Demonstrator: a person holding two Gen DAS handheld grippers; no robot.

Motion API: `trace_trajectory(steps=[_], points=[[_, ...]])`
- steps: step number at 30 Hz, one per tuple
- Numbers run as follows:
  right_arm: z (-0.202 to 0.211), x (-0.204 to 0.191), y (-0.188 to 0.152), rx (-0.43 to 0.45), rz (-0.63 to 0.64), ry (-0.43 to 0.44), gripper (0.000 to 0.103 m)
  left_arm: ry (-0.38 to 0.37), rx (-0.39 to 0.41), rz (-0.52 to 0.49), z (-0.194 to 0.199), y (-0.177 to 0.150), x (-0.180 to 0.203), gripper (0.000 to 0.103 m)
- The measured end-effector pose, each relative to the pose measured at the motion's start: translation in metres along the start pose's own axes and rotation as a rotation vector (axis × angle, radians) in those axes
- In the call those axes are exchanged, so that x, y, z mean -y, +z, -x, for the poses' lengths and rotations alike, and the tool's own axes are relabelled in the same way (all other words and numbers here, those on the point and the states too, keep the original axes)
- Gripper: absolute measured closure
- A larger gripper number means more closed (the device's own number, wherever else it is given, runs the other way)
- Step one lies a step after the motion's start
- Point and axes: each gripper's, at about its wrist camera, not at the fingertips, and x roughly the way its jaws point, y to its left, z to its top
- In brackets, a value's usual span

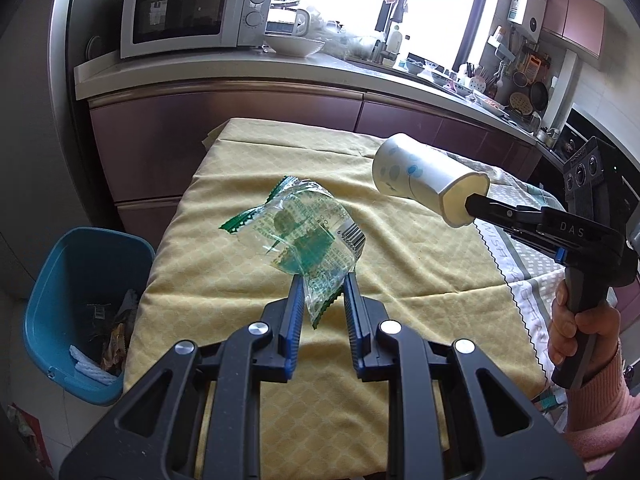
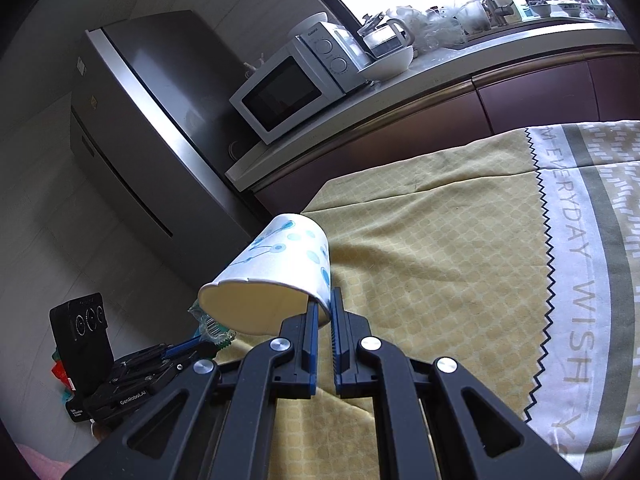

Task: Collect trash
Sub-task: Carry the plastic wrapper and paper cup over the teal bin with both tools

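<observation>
Bin [image 1: 86, 280] beside table [image 1: 400, 300], microwave [image 1: 192, 12] on counter [image 1: 224, 70].

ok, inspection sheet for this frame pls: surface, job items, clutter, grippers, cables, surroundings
Surface: table under a yellow cloth, grey-white printed cloth along one side.
Job items: wrapper and paper cup both lifted off the table; blue bin on the floor beside the table, trash already inside.
Clutter: nothing seen on the table.
Grippers: left gripper shut on the wrapper; right gripper shut on the cup's rim.
Cables: nothing seen.
Surroundings: counter with microwave, bowl, dishes; fridge.
</observation>
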Motion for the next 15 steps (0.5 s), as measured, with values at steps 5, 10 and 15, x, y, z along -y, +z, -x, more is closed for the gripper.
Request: trace_trajectory(steps=[5,10,15], points=[[-0.005,-0.008,-0.003,-0.011,0.011,0.019,0.098,0.008,0.009,0.009,0.006,-0.001,-0.006,0.083],[-0.010,-0.014,-0.005,-0.021,0.015,0.037,0.098,0.018,0.016,0.015,0.012,-0.002,-0.012,0.083],[-0.014,-0.019,-0.007,-0.032,0.018,0.051,0.098,0.024,0.024,0.025,0.017,-0.002,-0.017,0.083]])
